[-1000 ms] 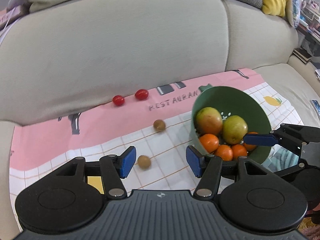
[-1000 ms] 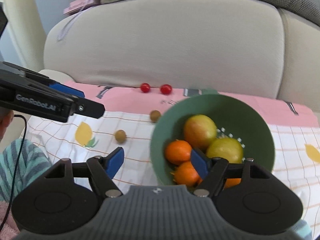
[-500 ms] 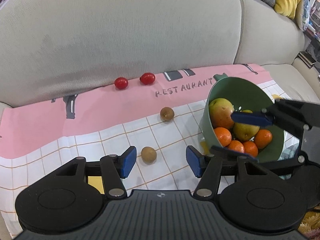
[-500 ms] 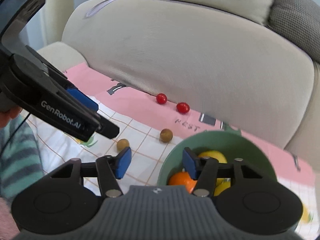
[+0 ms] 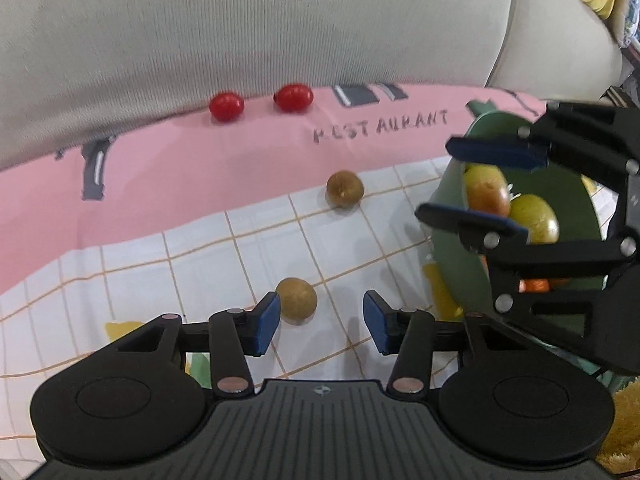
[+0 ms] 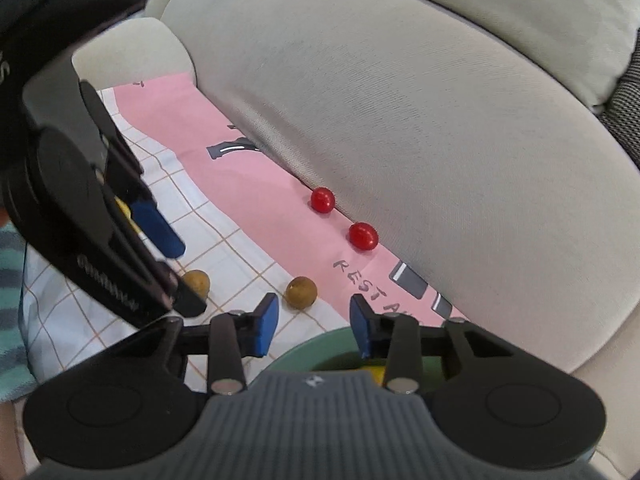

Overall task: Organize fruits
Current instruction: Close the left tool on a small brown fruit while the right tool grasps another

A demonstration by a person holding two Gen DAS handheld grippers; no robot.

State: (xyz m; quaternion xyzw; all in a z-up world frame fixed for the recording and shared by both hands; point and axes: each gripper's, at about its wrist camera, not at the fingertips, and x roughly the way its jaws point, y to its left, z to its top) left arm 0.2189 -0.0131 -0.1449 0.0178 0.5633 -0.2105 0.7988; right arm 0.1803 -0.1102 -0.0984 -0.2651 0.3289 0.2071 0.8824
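From the left wrist view, the left claw (image 5: 320, 318) is wide open and holds nothing. A small brown fruit (image 5: 296, 300) sits right by its left finger, not in the middle of the gap. If the claw shuts now, I think that finger could push the round fruit and make it roll away on the cloth (image 5: 200, 248). A second brown fruit (image 5: 345, 189) lies farther ahead. Two red fruits (image 5: 260, 102) sit far ahead, against the sofa back (image 5: 280, 20). The green bowl (image 5: 452, 256) of fruit is close on the right, and the right claw (image 5: 476, 184) hangs over its rim, so that side is crowded. The left side has open room.

From the right wrist view, the right claw is also wide open and empty. The second brown fruit sits just ahead of its left finger. The bowl rim is right under the claw, so a dip could bump it. The left claw fills the left side. The sofa back is a wall ahead.
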